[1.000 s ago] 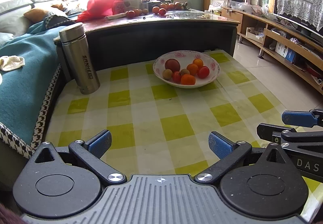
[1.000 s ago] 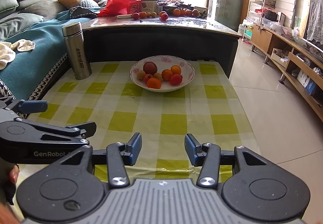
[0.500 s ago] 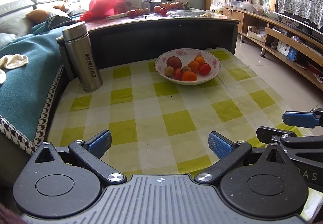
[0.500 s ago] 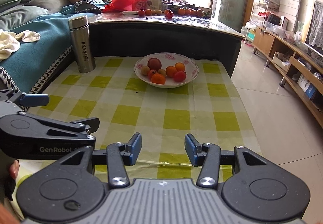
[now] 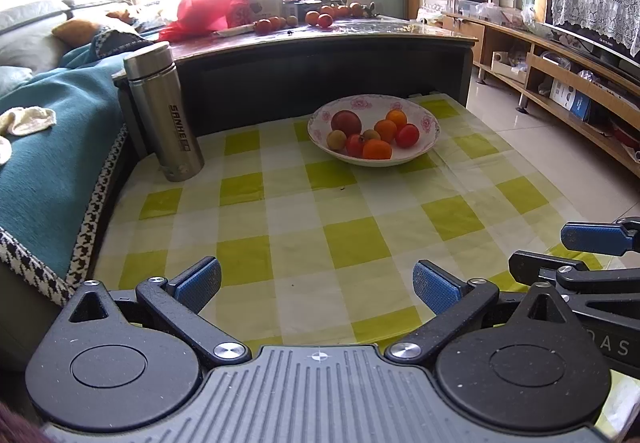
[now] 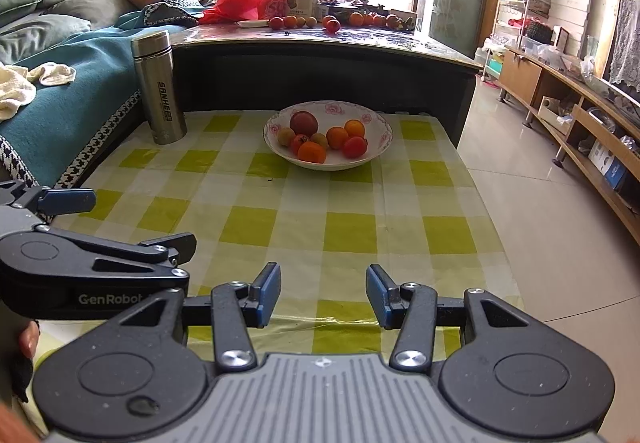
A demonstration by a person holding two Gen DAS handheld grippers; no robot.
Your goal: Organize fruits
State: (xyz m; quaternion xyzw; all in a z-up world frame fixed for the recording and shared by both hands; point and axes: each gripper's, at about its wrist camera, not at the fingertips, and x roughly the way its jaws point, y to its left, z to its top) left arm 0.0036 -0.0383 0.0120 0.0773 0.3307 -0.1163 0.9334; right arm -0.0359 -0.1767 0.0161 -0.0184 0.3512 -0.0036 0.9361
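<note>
Left gripper (image 5: pixel 316 285): jaws released, blue pads spread wide, nothing between them; it hangs over the near edge of the checked cloth (image 5: pixel 348 235). Right gripper (image 6: pixel 323 293): jaws likewise parted and empty, over the same near edge, just beside the left one (each shows side-on in the other's view, the right gripper at 3 o'clock in the left wrist view, the left at 9 o'clock in the right wrist view).

Checked cloth: yellow-green and white squares, covering a low table; bare between the grippers and the bowl.

Bowl (image 5: pixel 428 123): white with pink flowers on the rim, at 12 o'clock from the right gripper and about 1 o'clock from the left, well apart from both. Contents: fruits (image 5: pixel 374 135), one large dark red piece at the back left, two small orange ones to its right, a red one at the far right, an orange one at the front, and small yellowish and red pieces between.

Steel flask (image 5: pixel 164 111): upright, lettered down its side, at 11 o'clock on the cloth's far left corner, next to a teal blanket (image 5: pixel 52 139).

Dark table (image 5: pixel 320 55): behind the bowl, higher, carrying a row of loose fruit (image 6: pixel 332 21) and a red bag (image 6: pixel 244 1).
</note>
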